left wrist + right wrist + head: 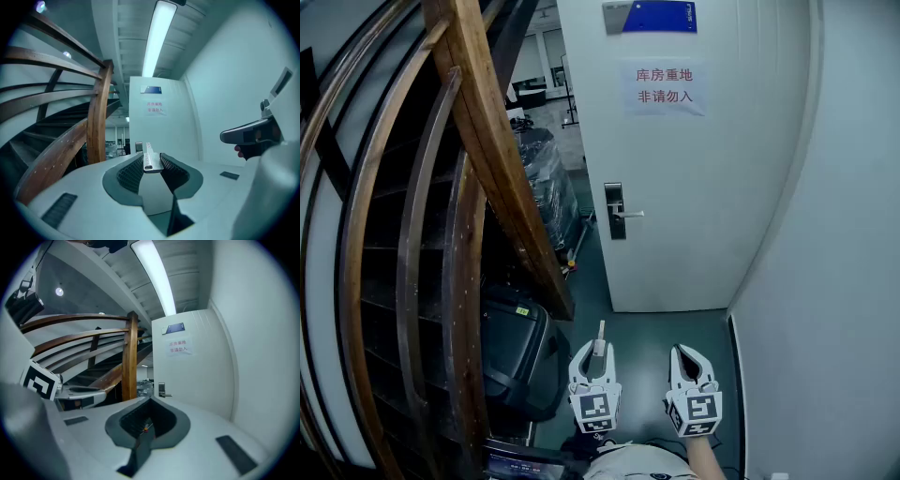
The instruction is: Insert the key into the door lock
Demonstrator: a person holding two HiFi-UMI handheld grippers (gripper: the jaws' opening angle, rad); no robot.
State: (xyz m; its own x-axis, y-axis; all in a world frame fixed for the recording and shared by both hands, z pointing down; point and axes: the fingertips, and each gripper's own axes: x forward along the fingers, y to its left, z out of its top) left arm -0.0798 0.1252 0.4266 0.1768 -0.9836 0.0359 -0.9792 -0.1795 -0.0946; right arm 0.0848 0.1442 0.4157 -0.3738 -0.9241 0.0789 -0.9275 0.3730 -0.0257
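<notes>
A white door (712, 197) stands ahead with a silver lock plate and lever handle (616, 211) on its left edge. The lock also shows small and far in the left gripper view (138, 146) and the right gripper view (161, 389). My left gripper (599, 351) is shut on a flat silver key (600, 335), which sticks out forward past the pads (148, 157). My right gripper (682, 352) hovers beside it, shut with nothing between its jaws (149, 404). Both grippers are low in the head view, well short of the door.
A curved wooden stair railing (487, 141) fills the left side. A black case (514, 349) lies under it by the left gripper. A plain wall (844, 281) closes the right side. A paper notice (666, 86) hangs on the door.
</notes>
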